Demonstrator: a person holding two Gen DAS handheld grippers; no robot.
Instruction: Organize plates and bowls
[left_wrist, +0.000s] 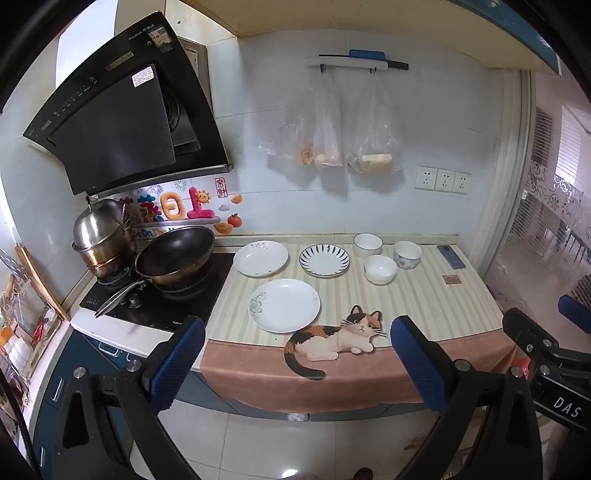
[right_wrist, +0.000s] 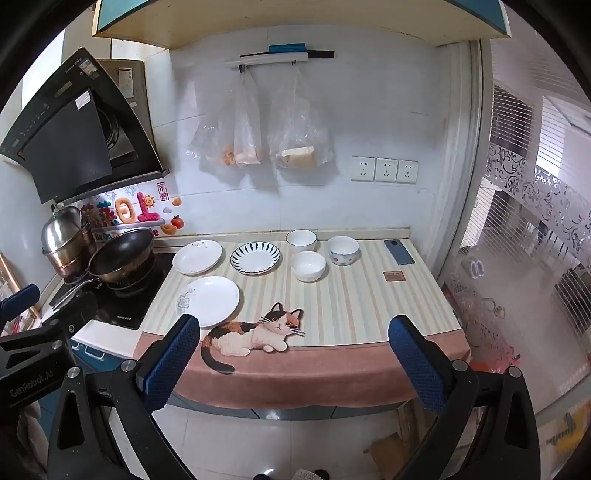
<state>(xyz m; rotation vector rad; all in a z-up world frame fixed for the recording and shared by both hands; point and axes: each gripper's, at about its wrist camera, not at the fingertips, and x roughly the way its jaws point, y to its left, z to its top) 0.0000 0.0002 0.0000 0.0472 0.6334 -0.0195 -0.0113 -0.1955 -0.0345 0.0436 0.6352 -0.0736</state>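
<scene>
Both the left gripper (left_wrist: 297, 354) and right gripper (right_wrist: 293, 354) hung wide open and empty short of the counter's front edge, so the near plate (left_wrist: 284, 305) deserved a shallow rim pinch.

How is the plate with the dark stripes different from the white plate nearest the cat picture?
The striped plate has dark radiating strokes all around its rim; the near white plate is plain apart from a small grey flower at its left edge. The striped plate looks smaller and sits farther back, beside the bowls; the near white plate lies by the cat picture. Both are round, empty and flat on the striped mat.
</scene>
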